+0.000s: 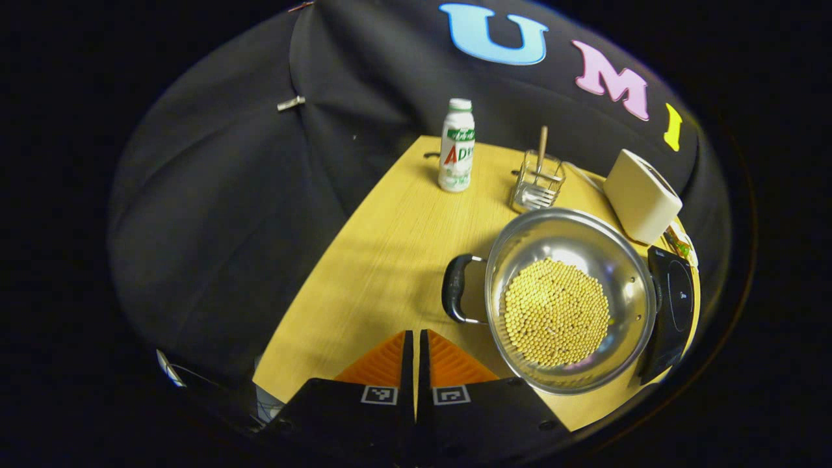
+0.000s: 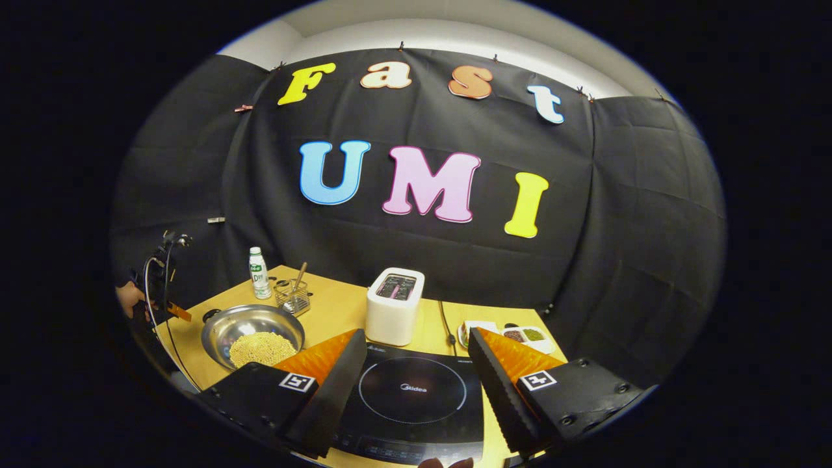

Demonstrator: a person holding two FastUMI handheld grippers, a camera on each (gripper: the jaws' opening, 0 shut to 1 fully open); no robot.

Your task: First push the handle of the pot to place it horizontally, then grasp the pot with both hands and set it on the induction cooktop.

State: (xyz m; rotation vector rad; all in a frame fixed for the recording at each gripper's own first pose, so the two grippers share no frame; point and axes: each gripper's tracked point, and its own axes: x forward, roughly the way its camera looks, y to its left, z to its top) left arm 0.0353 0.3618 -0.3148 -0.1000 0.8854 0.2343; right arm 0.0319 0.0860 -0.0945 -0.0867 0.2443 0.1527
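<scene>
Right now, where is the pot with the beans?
The pot sits on the table, right beside the cooktop, not on it. In the right gripper view it is at the left, in front of the bottle.

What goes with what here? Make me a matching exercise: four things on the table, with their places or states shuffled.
Things:
1. pot
2. toaster
3. bottle
4. cooktop

Places or states:
A. bare, nothing on it
B. holds yellow beans
C. stands just behind the cooktop
D. upright at the table's far edge, beside the wire holder

Pairs: 1-B, 2-C, 3-D, 4-A
</scene>
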